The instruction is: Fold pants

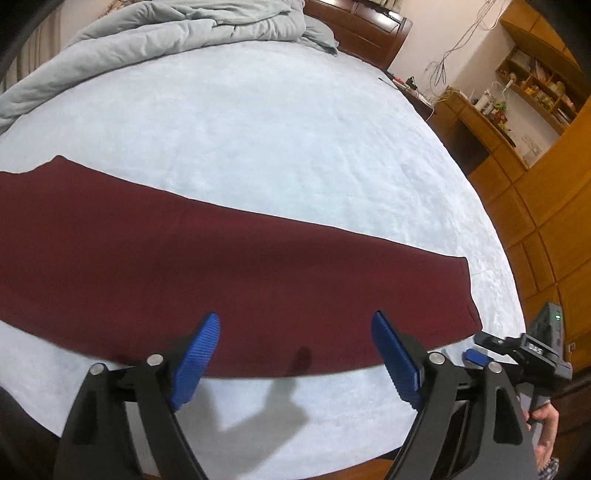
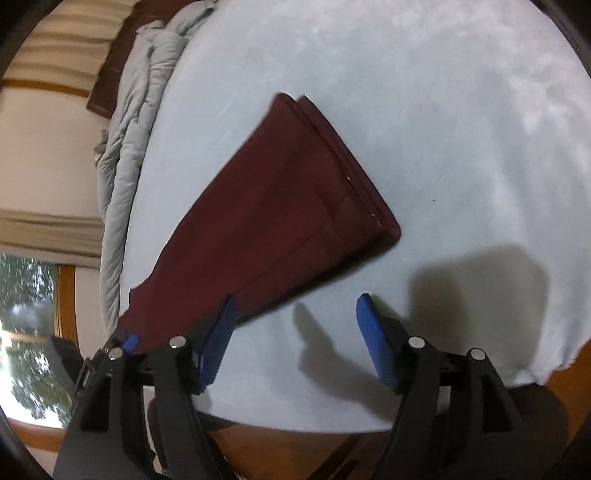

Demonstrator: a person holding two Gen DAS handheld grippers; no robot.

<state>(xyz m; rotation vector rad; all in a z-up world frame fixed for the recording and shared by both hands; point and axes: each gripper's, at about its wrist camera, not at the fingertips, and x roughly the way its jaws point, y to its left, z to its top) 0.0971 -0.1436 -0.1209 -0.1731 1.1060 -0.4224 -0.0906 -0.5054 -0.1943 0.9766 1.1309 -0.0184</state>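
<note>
Dark red pants (image 1: 184,266) lie flat on the pale blue bed sheet (image 1: 277,129), folded lengthwise, one layer on the other. In the left wrist view they run from the left edge to a straight end at the right. My left gripper (image 1: 295,326) hovers over their near edge, open, blue pads (image 1: 391,354) wide apart with nothing gripped. In the right wrist view the pants (image 2: 266,221) stretch away to an end with stacked edges. My right gripper (image 2: 295,304) is open above bare sheet beside them, and its left pad (image 2: 221,332) overlaps the cloth's edge. The right gripper (image 1: 476,356) also shows at the left view's right edge.
A rumpled grey-green duvet (image 1: 166,33) is heaped along the far side of the bed by a dark wooden headboard (image 1: 369,33). Wooden shelves and cabinets (image 1: 535,110) stand to the right. The sheet's near edge (image 2: 535,376) drops to a wooden floor. A window (image 2: 29,332) is at the left.
</note>
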